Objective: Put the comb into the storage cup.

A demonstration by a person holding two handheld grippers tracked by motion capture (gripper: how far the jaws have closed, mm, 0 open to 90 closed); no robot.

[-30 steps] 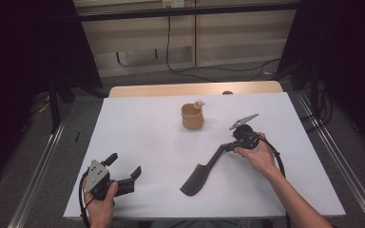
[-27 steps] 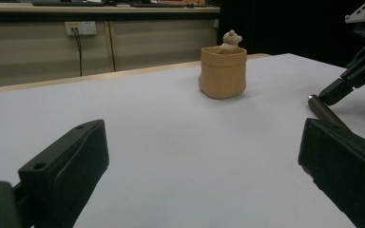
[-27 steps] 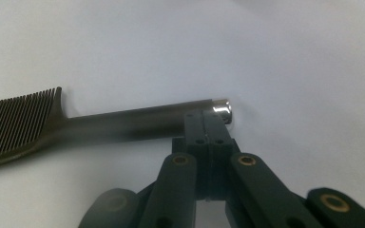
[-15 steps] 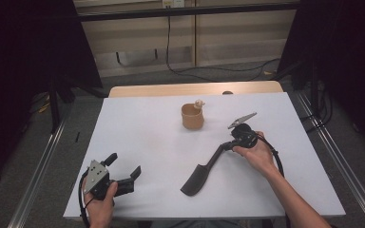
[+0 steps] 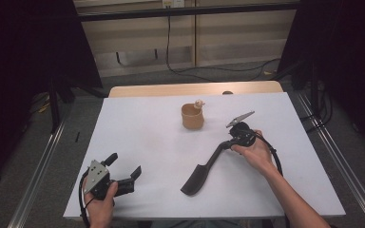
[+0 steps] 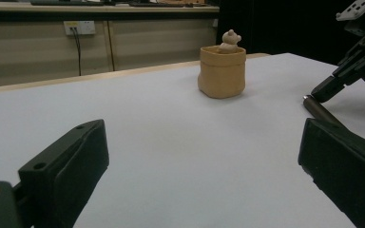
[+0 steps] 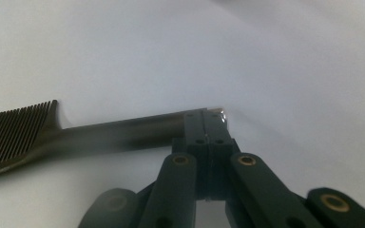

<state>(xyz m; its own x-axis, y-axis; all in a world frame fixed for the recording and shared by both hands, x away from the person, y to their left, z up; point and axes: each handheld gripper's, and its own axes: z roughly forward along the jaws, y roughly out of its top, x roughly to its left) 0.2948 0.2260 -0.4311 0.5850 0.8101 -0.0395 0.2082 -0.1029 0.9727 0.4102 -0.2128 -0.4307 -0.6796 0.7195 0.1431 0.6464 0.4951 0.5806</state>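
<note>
My right hand-held gripper (image 5: 227,144) pinches the black comb (image 5: 200,172) handle, mid frame on the bench (image 5: 147,123). Left hand-held gripper (image 5: 123,166), bottom left, is spread wide, holding nothing.

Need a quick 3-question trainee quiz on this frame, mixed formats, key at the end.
1. True or false: the right claw is shut on the comb at the handle end.
2. Multiple choice: the left claw is A) open, holding nothing B) shut on the cup C) shut on the comb.
3. Fill in: a small bear figure sits in the tan ____ on the white table.

Key: 1 true; 2 A; 3 cup.
</note>
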